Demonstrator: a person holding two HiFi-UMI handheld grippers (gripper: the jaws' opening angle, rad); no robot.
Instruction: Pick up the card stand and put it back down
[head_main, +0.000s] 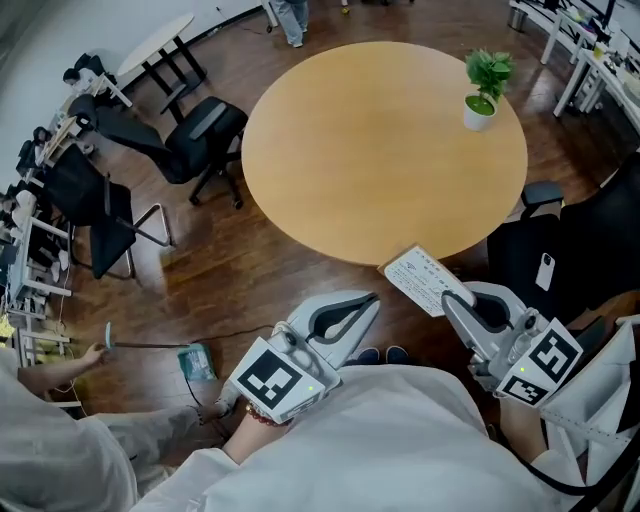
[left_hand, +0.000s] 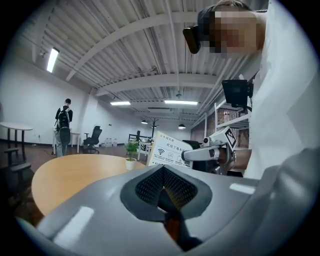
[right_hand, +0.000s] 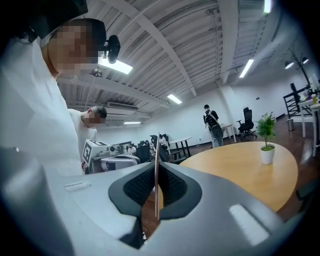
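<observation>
Ribbed dark fingers (right_hand: 136, 189) on thin, flat card stand (head_main: 424, 281)

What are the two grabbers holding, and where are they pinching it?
The right gripper holds the card stand, its jaws pinching the thin sheet at its near edge. The left gripper is shut and holds nothing.

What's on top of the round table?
Only a small potted plant stands on the table. The card stand, in the right gripper, hides a bit of its edge.

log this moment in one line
phase: card stand held | right gripper: shut on card stand | left gripper: shut, empty | table: potted plant at far edge
</observation>
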